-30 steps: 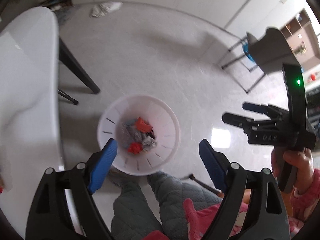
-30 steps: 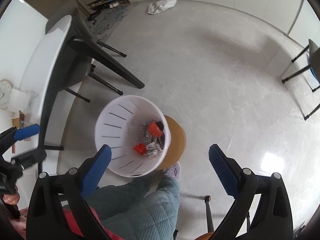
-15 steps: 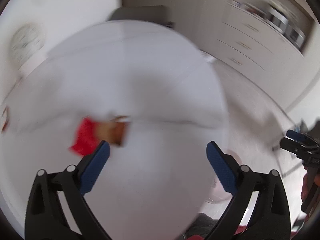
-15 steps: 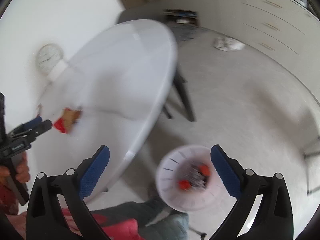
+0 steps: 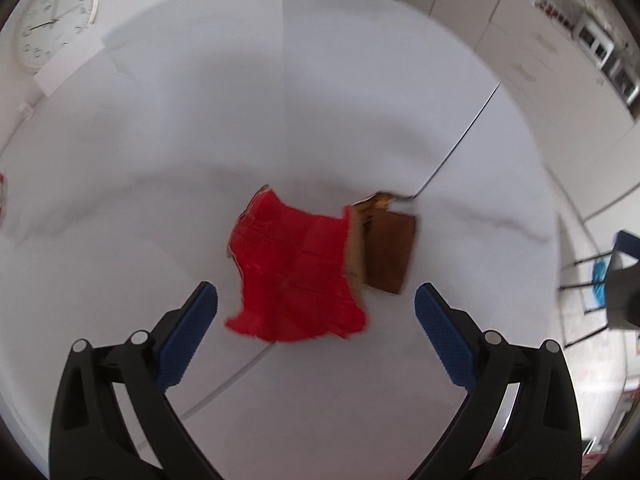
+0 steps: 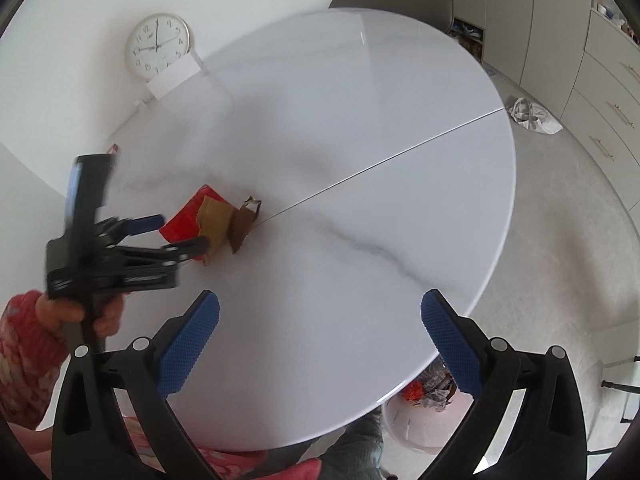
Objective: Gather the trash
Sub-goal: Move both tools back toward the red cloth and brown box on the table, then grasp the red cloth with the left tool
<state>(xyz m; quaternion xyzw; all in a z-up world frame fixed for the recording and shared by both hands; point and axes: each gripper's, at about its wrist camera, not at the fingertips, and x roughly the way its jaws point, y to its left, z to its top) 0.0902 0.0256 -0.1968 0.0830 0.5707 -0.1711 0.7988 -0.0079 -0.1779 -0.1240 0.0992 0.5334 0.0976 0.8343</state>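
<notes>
Trash, a flat torn red wrapper (image 5: 296, 276) with a brown cardboard flap (image 5: 388, 256) at its 3 o'clock side, lies on the round white marble-look table (image 5: 360, 100), just ahead of the left gripper (image 5: 316, 336), whose blue-padded jaws stand wide apart and empty. Lying so flat, the sheet could slide or slip from the pads if they close too high. The right gripper (image 6: 320, 336) hovers spread and empty too. At 5 o'clock past the table edge, the white slotted bin (image 6: 404, 424) is half hidden, so a blind drop may miss.
</notes>
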